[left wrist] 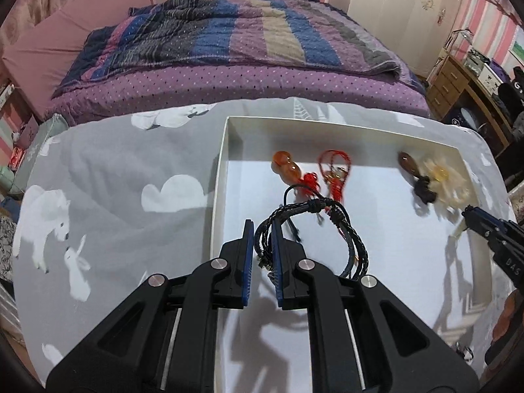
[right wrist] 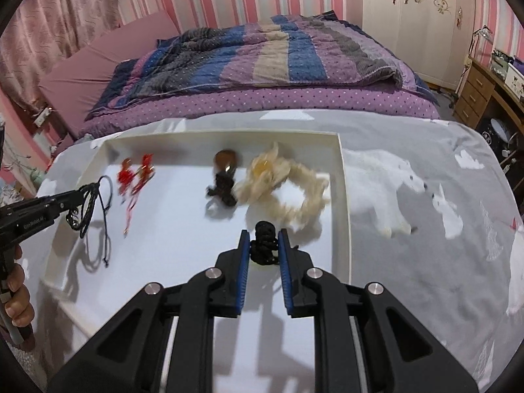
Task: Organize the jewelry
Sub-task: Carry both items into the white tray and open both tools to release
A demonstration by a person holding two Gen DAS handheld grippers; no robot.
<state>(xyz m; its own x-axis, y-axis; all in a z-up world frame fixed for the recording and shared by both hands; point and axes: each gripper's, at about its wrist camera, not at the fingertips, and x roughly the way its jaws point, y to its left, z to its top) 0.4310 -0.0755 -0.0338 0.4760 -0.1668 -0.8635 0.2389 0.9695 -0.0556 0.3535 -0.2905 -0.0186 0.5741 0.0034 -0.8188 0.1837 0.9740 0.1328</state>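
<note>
A white tray [left wrist: 226,150] lies on a grey animal-print cloth; it also shows in the right wrist view [right wrist: 344,177]. My left gripper [left wrist: 263,229] is shut on a black braided cord bracelet [left wrist: 314,226] and holds it above the tray's left part; it shows from the side in the right wrist view [right wrist: 83,196]. My right gripper [right wrist: 264,239] is shut on a black knotted cord piece [right wrist: 265,242] above the tray's right part. In the tray lie an orange gourd pendant [left wrist: 286,167], a red cord charm [left wrist: 334,170], a brown pendant with black knot [right wrist: 224,170] and a cream tassel ornament [right wrist: 285,190].
The grey cloth [left wrist: 114,196] with white bears and rabbits covers the surface around the tray. A bed with a striped quilt [left wrist: 229,39] stands behind. A wooden desk with drawers [right wrist: 481,91] is at the far right.
</note>
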